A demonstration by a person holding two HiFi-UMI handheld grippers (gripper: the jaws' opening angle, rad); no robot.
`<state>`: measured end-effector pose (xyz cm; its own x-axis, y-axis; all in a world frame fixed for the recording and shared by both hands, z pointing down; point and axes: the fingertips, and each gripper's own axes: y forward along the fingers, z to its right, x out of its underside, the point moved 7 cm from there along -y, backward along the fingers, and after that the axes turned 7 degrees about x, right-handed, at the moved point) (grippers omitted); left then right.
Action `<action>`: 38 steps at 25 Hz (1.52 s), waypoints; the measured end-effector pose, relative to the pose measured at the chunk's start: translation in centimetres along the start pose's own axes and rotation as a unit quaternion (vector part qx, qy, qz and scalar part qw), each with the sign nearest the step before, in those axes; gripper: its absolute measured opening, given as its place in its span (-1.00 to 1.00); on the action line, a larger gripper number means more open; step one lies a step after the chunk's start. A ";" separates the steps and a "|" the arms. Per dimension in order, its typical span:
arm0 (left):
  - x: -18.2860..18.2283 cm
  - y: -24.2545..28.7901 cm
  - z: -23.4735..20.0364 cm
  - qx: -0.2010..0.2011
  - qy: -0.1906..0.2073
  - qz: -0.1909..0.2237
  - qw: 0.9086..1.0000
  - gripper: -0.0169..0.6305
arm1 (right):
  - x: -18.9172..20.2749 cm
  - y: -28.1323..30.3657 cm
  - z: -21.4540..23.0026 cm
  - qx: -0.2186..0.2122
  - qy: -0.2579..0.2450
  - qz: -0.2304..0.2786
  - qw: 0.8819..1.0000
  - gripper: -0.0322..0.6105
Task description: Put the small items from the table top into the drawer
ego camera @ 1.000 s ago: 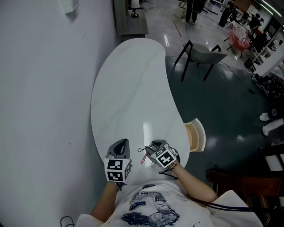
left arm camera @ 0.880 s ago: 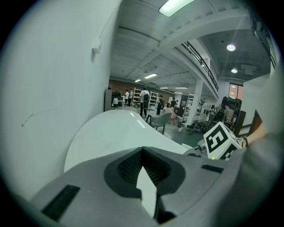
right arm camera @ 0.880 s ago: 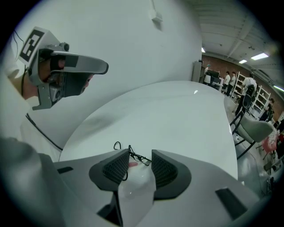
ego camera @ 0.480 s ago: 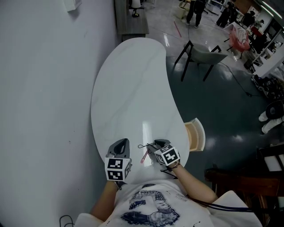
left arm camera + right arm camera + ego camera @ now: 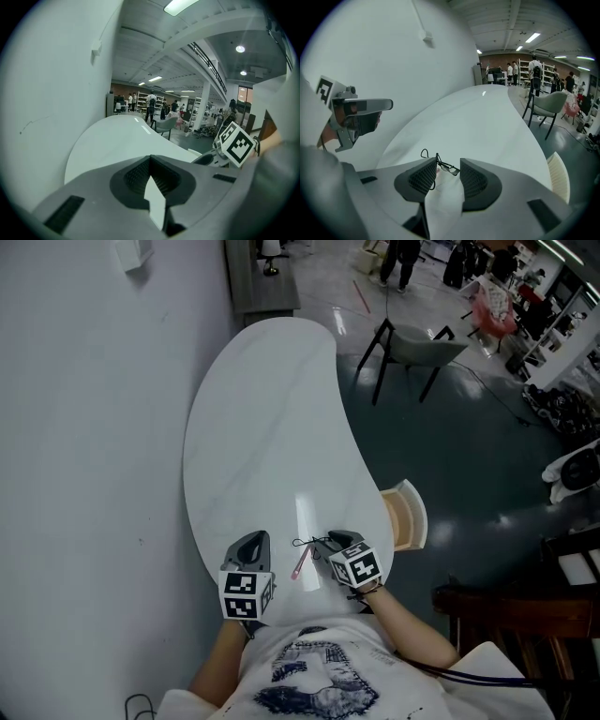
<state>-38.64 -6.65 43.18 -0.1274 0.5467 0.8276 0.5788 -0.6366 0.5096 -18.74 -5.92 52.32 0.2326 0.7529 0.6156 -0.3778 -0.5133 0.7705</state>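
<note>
Pick-up step in hand: the right gripper (image 5: pixel 326 545), jaws part-closed, appears to pinch the black-wire end of the thin pink stick (image 5: pixel 300 563) at the near edge of the white kidney-shaped table top (image 5: pixel 262 427), the left gripper (image 5: pixel 251 542) being closed and empty, and the next move calls for carrying it right to the open cream drawer (image 5: pixel 405 517).

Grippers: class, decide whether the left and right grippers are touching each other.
Apart. The head view shows the left gripper and the right gripper with bare table and a pink stick between them.
</note>
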 end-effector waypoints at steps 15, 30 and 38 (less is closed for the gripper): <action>1.6 -0.5 7.9 -0.005 0.012 -0.010 1.000 -0.89 | 2.8 -6.7 3.1 0.002 0.015 0.044 0.999 -0.37; 2.2 2.0 20.7 -0.034 0.019 -0.012 0.999 -0.89 | 7.0 -15.0 12.1 -0.014 0.038 0.083 0.996 -0.37; 1.8 5.2 26.3 -0.047 0.026 -0.009 0.999 -0.89 | 8.4 -18.5 17.8 -0.018 0.042 0.104 0.994 -0.37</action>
<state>-14.72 5.37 41.15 -0.1799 0.5304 0.8284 0.4989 -0.6766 0.5416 6.15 2.57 46.15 0.0715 0.6640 0.7443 -0.4419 -0.6479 0.6204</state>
